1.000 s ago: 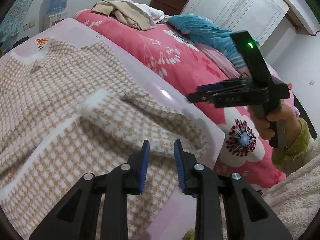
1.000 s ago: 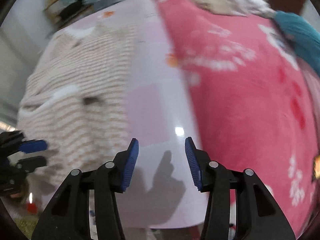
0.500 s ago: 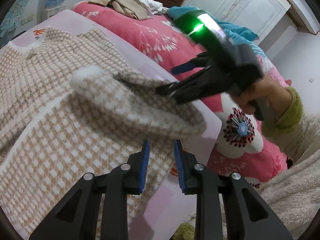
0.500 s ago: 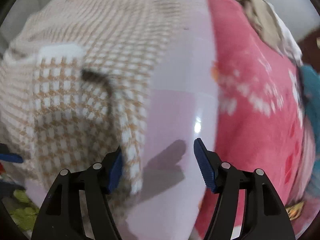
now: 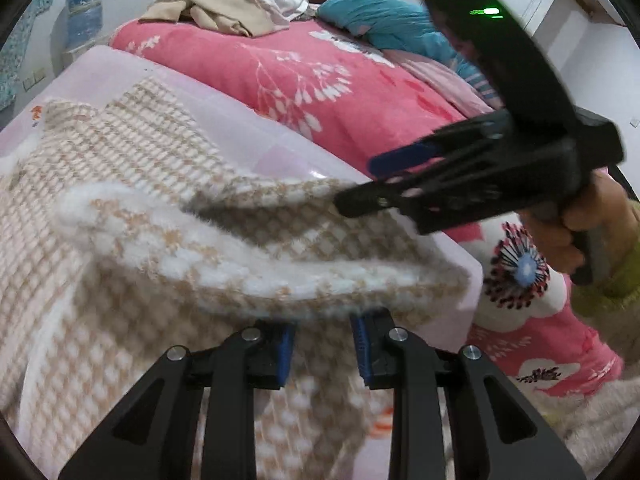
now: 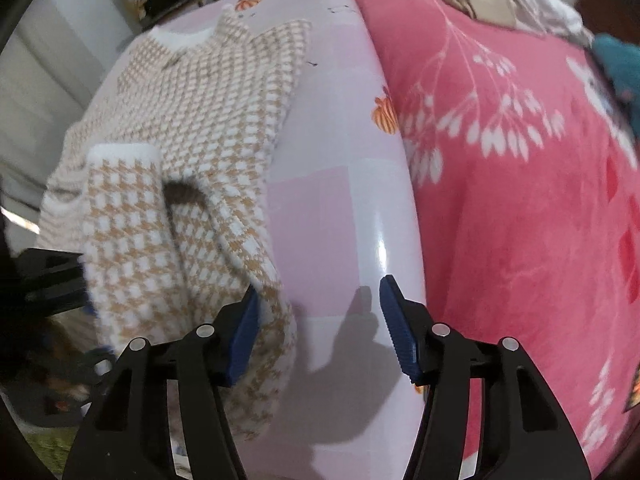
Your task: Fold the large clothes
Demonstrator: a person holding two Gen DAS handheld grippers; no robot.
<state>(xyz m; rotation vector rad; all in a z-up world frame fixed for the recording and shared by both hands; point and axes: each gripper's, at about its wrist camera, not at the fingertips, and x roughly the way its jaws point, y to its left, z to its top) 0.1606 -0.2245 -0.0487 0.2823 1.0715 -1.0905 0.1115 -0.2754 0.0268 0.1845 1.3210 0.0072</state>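
Note:
A beige-and-white houndstooth sweater (image 5: 120,184) lies spread on a glossy pink table (image 5: 288,148); it also shows in the right wrist view (image 6: 208,92). Its sleeve (image 5: 256,248) with a white cuff is folded across the body. My left gripper (image 5: 324,340) is open, its tips just under the sleeve's near edge. My right gripper (image 6: 316,320) is open wide over the table's near right part; its left finger (image 6: 244,328) touches the sweater's lower edge. The right gripper also shows in the left wrist view (image 5: 384,180), held by a hand above the sleeve.
A pink floral blanket (image 6: 520,160) covers the bed to the right of the table. Beige clothes (image 5: 224,8) and a teal garment (image 5: 380,20) lie on the bed further back. White wardrobe doors and a wall stand behind.
The right gripper has opened wider and swung left to the sweater's edge. The sleeve has been carried across the sweater's body. My left gripper has come up under the sleeve's edge.

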